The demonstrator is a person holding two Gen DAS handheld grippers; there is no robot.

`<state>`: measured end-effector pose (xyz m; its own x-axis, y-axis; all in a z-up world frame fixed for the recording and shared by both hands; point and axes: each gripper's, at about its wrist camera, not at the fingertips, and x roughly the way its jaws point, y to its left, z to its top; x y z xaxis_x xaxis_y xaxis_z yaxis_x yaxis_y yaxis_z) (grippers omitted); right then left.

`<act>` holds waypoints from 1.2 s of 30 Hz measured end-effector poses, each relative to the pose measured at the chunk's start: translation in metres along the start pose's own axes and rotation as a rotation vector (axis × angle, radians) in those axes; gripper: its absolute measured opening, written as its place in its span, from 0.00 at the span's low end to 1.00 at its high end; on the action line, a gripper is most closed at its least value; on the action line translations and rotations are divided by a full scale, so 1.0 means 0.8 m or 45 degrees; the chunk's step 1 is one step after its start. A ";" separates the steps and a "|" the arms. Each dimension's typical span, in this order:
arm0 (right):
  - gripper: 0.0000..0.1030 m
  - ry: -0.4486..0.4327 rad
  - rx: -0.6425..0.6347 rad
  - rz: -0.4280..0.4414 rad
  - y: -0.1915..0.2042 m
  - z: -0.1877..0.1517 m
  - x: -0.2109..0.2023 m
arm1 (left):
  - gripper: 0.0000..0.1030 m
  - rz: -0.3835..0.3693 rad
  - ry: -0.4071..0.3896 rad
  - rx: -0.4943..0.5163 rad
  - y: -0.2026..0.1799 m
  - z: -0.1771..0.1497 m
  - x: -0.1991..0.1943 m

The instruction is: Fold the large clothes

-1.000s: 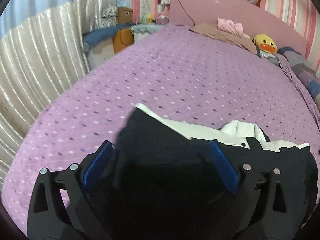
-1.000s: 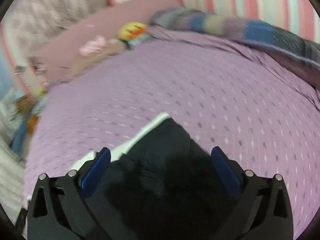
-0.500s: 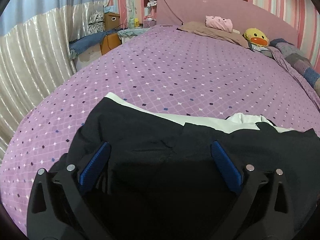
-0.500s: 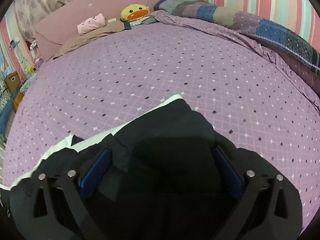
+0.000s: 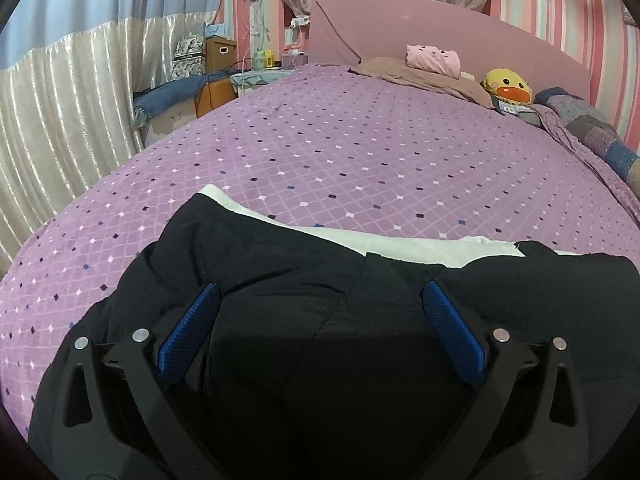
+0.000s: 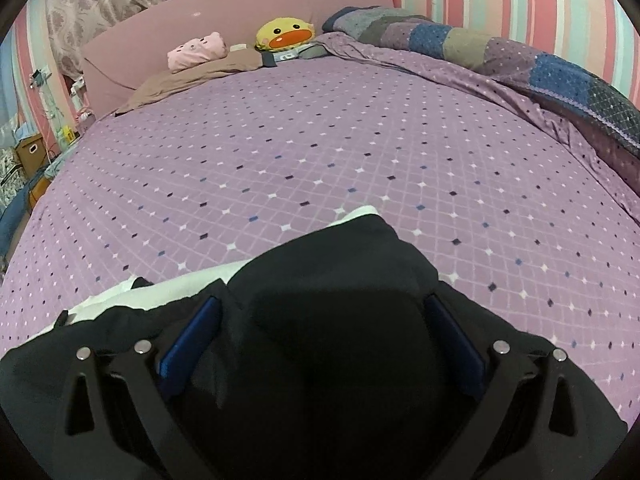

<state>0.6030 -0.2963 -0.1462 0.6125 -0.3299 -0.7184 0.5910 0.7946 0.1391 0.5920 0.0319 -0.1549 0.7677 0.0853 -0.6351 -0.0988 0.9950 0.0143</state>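
A bed (image 5: pixel 360 152) with a purple diamond-print sheet fills both views. At its near edge lies the black garment (image 5: pixel 280 280), white lining (image 5: pixel 400 245) showing along its far side, long axis running 9 to 3 o'clock across the two wrist cameras. The left hand-held gripper (image 5: pixel 318 320) stands wide over the garment's left part, cloth bunched between its blue pads. The right hand-held gripper (image 6: pixel 320 332) is also wide, a mound of black fabric rising between its fingers toward 12 o'clock. Each is directly over its own end, so neither is nearer; whether the pads touch cloth I cannot tell.
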 end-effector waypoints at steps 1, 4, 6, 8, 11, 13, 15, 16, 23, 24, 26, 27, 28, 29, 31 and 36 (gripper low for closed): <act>0.99 0.000 -0.001 0.005 0.000 -0.001 0.002 | 0.97 -0.009 0.000 -0.005 0.001 -0.001 0.002; 0.99 0.012 0.003 0.024 -0.001 -0.002 0.008 | 0.97 -0.014 0.005 -0.008 0.001 -0.004 0.007; 0.99 0.035 0.004 0.033 -0.002 -0.001 0.014 | 0.97 -0.005 0.027 0.002 -0.002 -0.002 0.013; 0.99 0.052 -0.003 0.030 -0.001 -0.001 0.019 | 0.97 -0.005 0.053 0.009 -0.004 -0.002 0.020; 0.99 0.062 -0.006 0.033 0.000 -0.002 0.022 | 0.97 -0.014 0.084 0.009 -0.004 -0.003 0.029; 0.99 0.066 -0.007 0.032 0.000 -0.002 0.023 | 0.97 -0.017 0.103 0.013 -0.005 -0.003 0.035; 0.99 0.074 -0.012 0.030 0.001 -0.001 0.024 | 0.97 -0.021 0.124 0.016 -0.006 -0.002 0.041; 0.99 0.081 -0.014 0.034 0.000 -0.001 0.024 | 0.97 -0.024 0.130 0.016 -0.005 -0.002 0.041; 0.98 -0.117 -0.325 0.215 -0.025 0.016 -0.056 | 0.97 -0.089 0.193 0.165 0.017 0.014 -0.004; 0.98 -0.163 -0.392 0.211 -0.030 0.013 -0.071 | 0.97 -0.086 0.174 0.214 0.020 0.016 -0.017; 0.98 -0.149 -0.531 0.280 -0.042 0.006 -0.086 | 0.97 -0.097 0.095 0.326 0.031 0.011 -0.046; 0.98 -0.119 -0.558 0.279 -0.047 0.002 -0.084 | 0.97 -0.108 0.078 0.363 0.035 0.006 -0.053; 0.98 -0.089 -0.572 0.274 -0.052 -0.003 -0.081 | 0.97 -0.118 0.073 0.377 0.037 0.001 -0.058; 0.98 -0.058 -0.587 0.323 -0.058 -0.010 -0.077 | 0.97 -0.117 0.065 0.406 0.040 -0.008 -0.060; 0.98 -0.024 -0.561 0.401 -0.068 -0.019 -0.066 | 0.97 -0.116 0.020 0.431 0.044 -0.024 -0.062; 0.98 -0.015 -0.493 0.461 -0.079 -0.025 -0.051 | 0.97 -0.211 0.041 0.332 0.059 -0.030 -0.048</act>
<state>0.5303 -0.3226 -0.1395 0.7487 -0.0032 -0.6629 0.1047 0.9880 0.1135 0.5430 0.0743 -0.1485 0.7391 -0.0771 -0.6692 0.1952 0.9753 0.1032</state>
